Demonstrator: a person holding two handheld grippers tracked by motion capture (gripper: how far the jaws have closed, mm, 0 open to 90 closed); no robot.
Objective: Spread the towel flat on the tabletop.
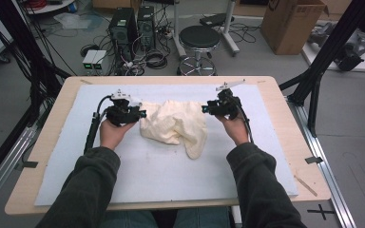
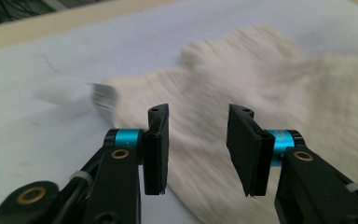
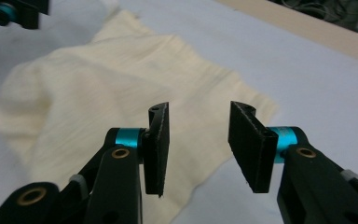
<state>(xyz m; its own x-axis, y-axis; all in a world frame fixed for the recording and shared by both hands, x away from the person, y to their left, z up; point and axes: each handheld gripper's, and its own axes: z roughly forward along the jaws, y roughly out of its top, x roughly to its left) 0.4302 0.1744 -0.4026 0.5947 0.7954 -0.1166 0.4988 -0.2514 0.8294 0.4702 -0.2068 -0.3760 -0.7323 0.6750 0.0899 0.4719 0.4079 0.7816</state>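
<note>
Cream cloth (image 1: 176, 124) lies rumpled mid-pad (image 1: 171, 175), one flap trailing toward the person. It is flanked by the left gripper (image 1: 142, 114) and right gripper (image 1: 203, 109), both with jaws apart, nothing held. Step judged: approach to the side edges; next, each edge must be pinched cleanly. Folds hide the cloth's corners; a grey tag (image 2: 103, 97) at its edge is blurred.

Overhead plus two close jaw-level views
</note>
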